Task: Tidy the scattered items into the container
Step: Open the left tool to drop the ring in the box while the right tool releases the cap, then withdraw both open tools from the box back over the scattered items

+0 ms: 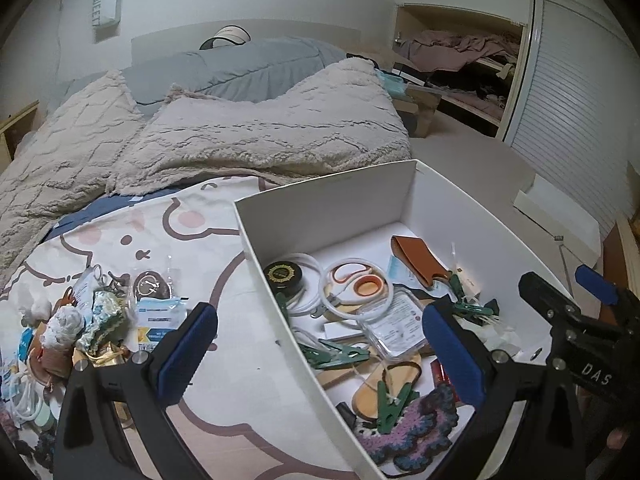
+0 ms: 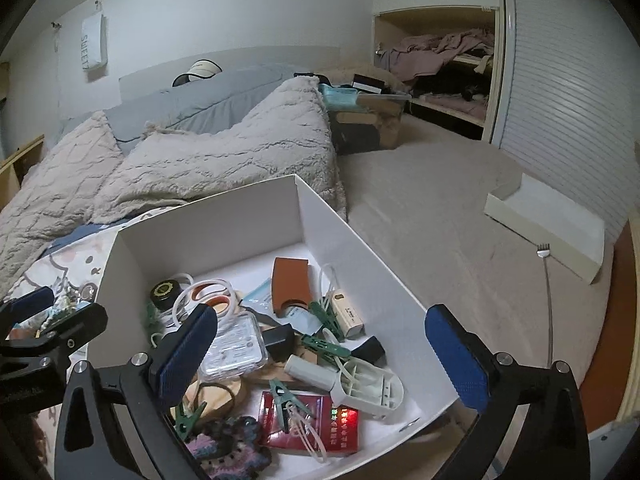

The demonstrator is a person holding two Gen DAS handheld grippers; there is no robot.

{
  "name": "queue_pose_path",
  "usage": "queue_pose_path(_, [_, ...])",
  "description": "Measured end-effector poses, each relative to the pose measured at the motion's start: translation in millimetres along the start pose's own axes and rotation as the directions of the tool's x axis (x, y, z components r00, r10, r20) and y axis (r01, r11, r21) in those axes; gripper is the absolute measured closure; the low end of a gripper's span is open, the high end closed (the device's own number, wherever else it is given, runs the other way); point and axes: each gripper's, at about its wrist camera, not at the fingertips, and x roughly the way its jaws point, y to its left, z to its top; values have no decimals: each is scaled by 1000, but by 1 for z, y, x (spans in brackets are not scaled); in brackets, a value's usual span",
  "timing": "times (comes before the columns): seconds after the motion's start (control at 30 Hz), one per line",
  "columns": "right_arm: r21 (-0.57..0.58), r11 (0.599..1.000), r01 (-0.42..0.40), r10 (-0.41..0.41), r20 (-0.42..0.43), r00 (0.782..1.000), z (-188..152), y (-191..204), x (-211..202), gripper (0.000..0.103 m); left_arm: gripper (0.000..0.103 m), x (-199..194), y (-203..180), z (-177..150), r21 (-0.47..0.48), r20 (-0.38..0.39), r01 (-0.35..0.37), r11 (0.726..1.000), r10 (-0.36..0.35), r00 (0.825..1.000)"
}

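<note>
A white cardboard box (image 1: pixel 320 200) sits on a cartoon-print bedsheet (image 1: pixel 208 232). It holds orange-handled scissors (image 1: pixel 356 280), a black round tin (image 1: pixel 284 274), a brown leather case (image 1: pixel 416 258), green clothes pegs and a crocheted piece (image 1: pixel 412 440). Left of the box lies a pile of scattered items (image 1: pixel 92 320): packets, crocheted bits, a keychain. My left gripper (image 1: pixel 320 348) is open and empty, straddling the box's left wall. Over the box (image 2: pixel 208 220) my right gripper (image 2: pixel 322 356) stands open, holding nothing. A small white hand fan (image 2: pixel 368 388) and a red packet (image 2: pixel 320 424) lie below it.
A fluffy beige blanket (image 1: pixel 260 136) and grey duvet (image 1: pixel 248 64) cover the bed behind the box. To the right are beige carpet (image 2: pixel 432 208), a cream drawer (image 2: pixel 552 216), an open closet with clothes (image 2: pixel 440 52) and a slatted door (image 2: pixel 568 60).
</note>
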Motion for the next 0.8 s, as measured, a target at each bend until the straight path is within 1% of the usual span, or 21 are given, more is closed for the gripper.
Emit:
queue_pose_path(0.5, [-20,1000,22,-22,-6,1000,-2,8,1,0,0,-4,26,-7,-41,2,-18,999,18,1000])
queue_pose_path(0.8, [-19,1000,-13,13,-13,1000,-3,20,2,0,0,-12,58,-16,-96,10,-55,994,56,998])
